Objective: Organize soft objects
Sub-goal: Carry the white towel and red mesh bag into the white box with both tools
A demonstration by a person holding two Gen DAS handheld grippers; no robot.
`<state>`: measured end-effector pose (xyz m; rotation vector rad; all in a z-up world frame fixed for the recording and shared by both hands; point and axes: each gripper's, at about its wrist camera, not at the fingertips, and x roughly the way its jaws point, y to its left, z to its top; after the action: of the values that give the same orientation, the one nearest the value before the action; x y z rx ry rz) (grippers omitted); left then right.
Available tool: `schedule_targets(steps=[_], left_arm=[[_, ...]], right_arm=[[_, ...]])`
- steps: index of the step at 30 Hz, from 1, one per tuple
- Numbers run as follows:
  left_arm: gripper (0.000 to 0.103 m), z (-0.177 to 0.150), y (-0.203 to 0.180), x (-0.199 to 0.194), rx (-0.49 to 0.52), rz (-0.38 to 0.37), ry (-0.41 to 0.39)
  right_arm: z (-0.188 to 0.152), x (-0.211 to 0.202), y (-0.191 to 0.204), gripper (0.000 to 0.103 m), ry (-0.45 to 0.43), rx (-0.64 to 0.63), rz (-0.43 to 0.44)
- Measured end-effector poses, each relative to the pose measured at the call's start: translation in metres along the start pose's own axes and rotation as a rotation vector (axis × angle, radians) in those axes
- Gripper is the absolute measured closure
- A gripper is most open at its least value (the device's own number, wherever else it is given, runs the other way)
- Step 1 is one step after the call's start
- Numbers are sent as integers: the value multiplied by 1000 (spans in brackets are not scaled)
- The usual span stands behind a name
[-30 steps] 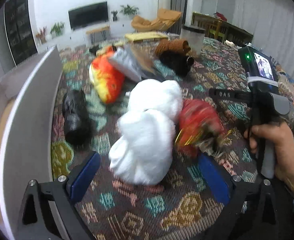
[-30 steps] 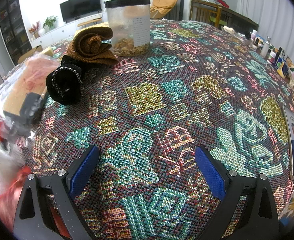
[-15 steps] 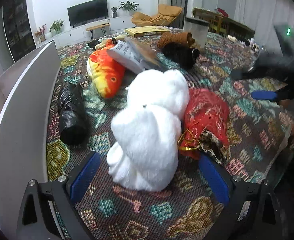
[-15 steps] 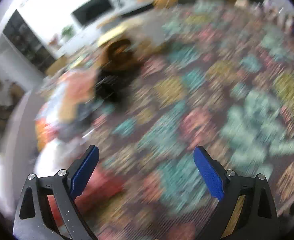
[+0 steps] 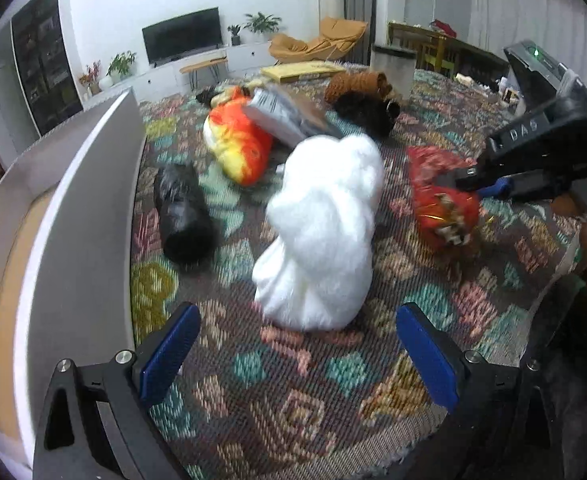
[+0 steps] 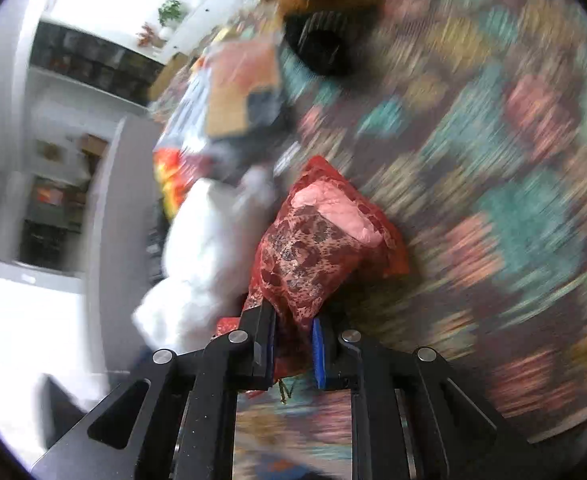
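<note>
A red brocade pouch (image 6: 313, 248) lies on the patterned tablecloth, right of a white plush toy (image 5: 321, 232). My right gripper (image 6: 293, 344) has its jaws closing on the pouch's near end, and the blue pads press the fabric from both sides. In the left wrist view the same right gripper (image 5: 477, 184) reaches in from the right onto the red pouch (image 5: 441, 200). My left gripper (image 5: 293, 352) stands open just in front of the white plush, with nothing between its fingers.
An orange fish plush (image 5: 237, 148), a black bundle (image 5: 181, 212) and a plastic packet (image 5: 285, 116) lie behind the white toy. Brown knitwear (image 5: 357, 82) and a black knit item (image 5: 367, 112) sit by a jar (image 5: 393, 64). A grey box wall (image 5: 73, 220) stands at the left.
My right gripper swung left from the bare cloth to the red pouch and closed on it. The left gripper shifted slightly and stays open in front of the white plush.
</note>
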<state>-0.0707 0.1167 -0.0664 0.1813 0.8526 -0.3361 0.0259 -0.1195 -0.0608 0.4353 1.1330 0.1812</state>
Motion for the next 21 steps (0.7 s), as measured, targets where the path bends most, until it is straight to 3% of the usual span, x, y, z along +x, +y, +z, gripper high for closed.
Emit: schedule_targets(steps=[3,4,5,6,7,9,12,16,18,19,20,21], left_arm=[[5,23,-10,8,34,10,-14],[5,30,-13,13,46,16,-13],[5,38,-15,20,58,26,-9],[5,47,-17,30,70,48,7],[5,53,-18,39,77,60,24],[5,62,-17,54,82,78,62],[5,62,-15,67,83,86,111],[5,60,-18,75,78,90,147],[8,60,-19,75,62,88,153],[25,60,-17,74,46,83,150],[55,59,-14,72,27,65,150],[55,60,-8,70,-14,23,163]], right_arm=[[28,-20,10,84,-97,-263,-263],[33,-17,8,75,-81,-307,-293],[41,-13,2,60,-57,-316,-308],[50,-12,-12,51,-41,-270,-312],[57,-16,-26,35,-44,-207,-311],[60,-35,-50,34,-76,-57,-282],[57,-44,-56,31,-92,25,-208],[56,-21,-36,24,-41,-45,-324],[49,-9,-51,24,27,-50,-346],[47,-2,-52,32,44,-51,-318],[45,3,-52,81,54,-69,-318],[46,1,-52,87,40,-82,-355]])
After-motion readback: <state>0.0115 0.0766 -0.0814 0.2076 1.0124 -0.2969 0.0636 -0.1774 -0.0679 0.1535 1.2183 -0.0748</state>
